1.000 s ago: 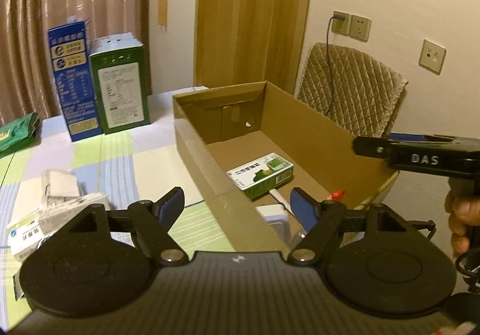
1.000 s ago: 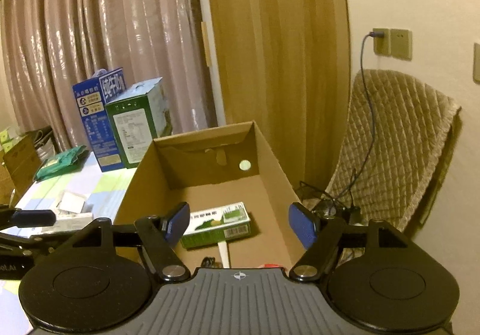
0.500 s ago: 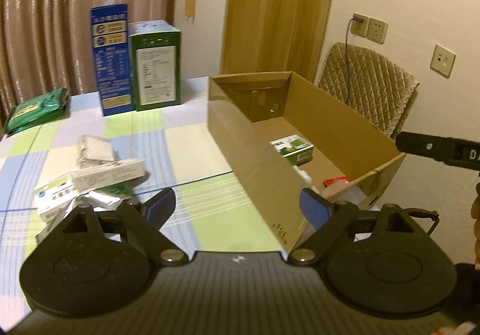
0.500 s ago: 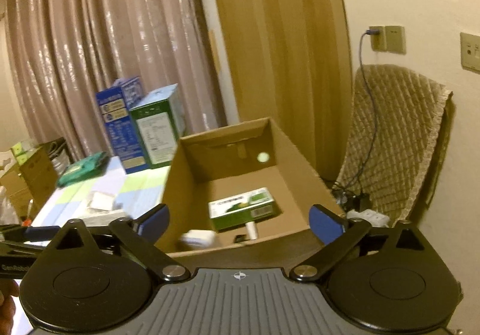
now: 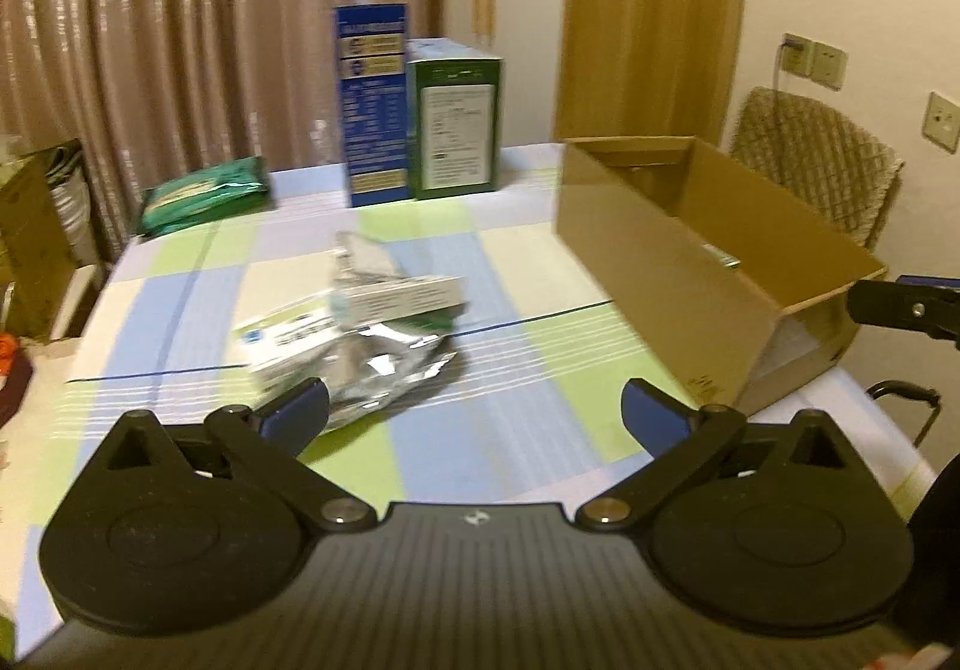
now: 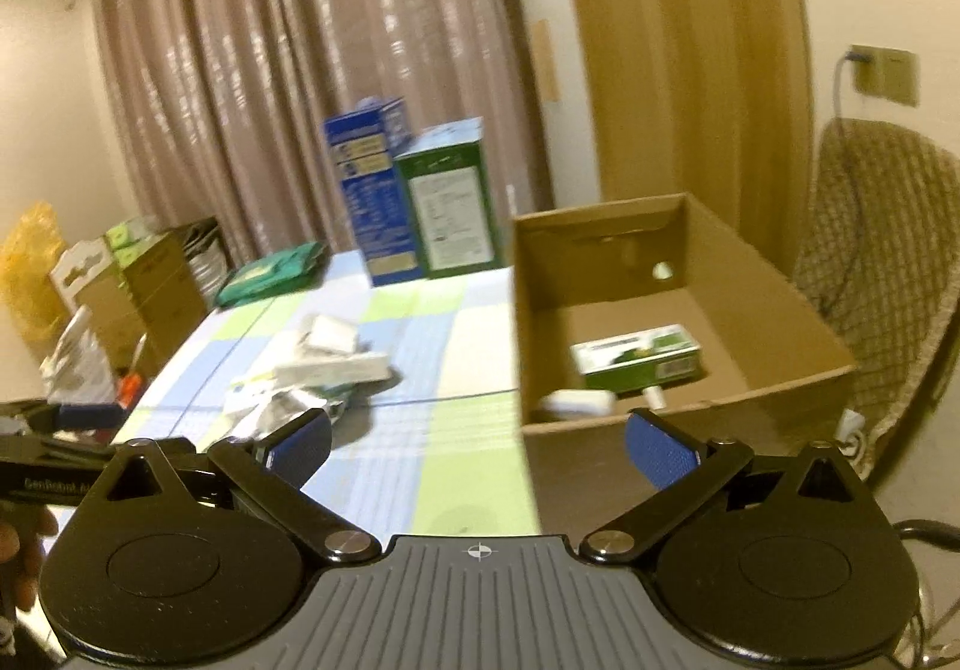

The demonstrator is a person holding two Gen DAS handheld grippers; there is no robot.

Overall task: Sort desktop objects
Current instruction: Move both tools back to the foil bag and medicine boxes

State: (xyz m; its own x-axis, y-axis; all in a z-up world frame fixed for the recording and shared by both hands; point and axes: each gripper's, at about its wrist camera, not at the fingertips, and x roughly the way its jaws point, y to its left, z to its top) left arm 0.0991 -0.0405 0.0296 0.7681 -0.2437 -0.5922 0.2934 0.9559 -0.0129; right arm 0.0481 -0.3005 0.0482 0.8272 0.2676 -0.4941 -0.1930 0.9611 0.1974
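While both jaws are finishing opening wide with nothing between them, left gripper [image 5: 474,415] facing the packet pile [image 5: 354,328] at centre frame, right gripper [image 6: 478,445] facing the cardboard box [image 6: 774,310] at right.

A table [image 5: 528,448] with a cloth of blue, green and pale checks carries everything. At its far edge a tall blue carton [image 5: 371,103] and a green carton [image 5: 454,121] stand upright, touching side by side. Left of them a green packet [image 5: 204,193] lies flat near the far left corner. In the middle sits a loose heap: white boxes [image 5: 360,310] stacked over a crumpled silver foil pouch [image 5: 384,370]. An open cardboard box [image 5: 690,274] rests along the right side, its near end at the table's edge.
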